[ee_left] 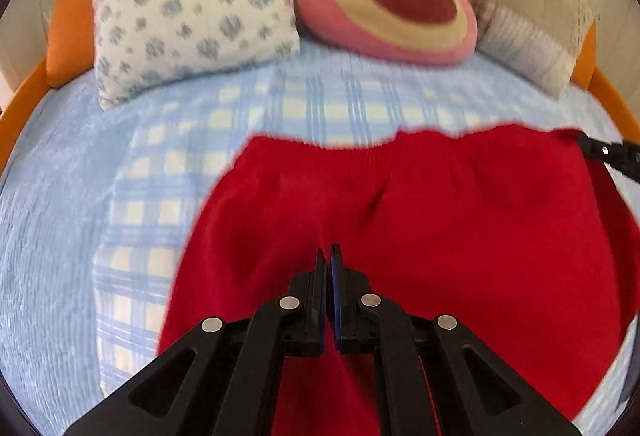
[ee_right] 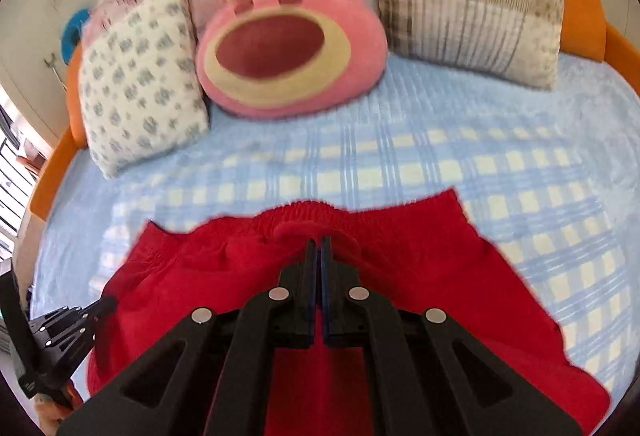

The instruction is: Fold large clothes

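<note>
Left wrist view. The left gripper (ee_left: pixel 329 256) is clenched, its jaws pressed together over the red trousers (ee_left: pixel 420 220); whether a fold of the cloth is pinched between the tips cannot be told from this angle. The trousers lie spread on the bed (ee_left: pixel 52 236), over the blue checked blanket (ee_left: pixel 168 164), with the gathered waistband toward the headboard end. The tip of the right gripper (ee_left: pixel 608 154) shows at the garment's far right corner. A patterned pillow (ee_left: pixel 192 4), a pink plush bear cushion (ee_left: pixel 384 8) and a beige patchwork pillow (ee_left: pixel 532 20) line the headboard edge, well apart from the trousers.

Right wrist view. The right gripper (ee_right: pixel 319 248) is also clenched, and a raised ridge of the red trousers (ee_right: pixel 420 276) just below the waistband appears caught at its tips. The left gripper (ee_right: pixel 86 320) sits at the garment's left edge.

Risks, as judged:
- A thin pinch of soft knit may slip out under the garment's own weight, dropping one side and skewing the fold.
- If either gripper holds only the top layer, the lower layer would stay behind and the fold would open.
- Uneven travel of the two grippers would twist the waistband.
- The loose blanket underneath could be caught and dragged along.
</note>
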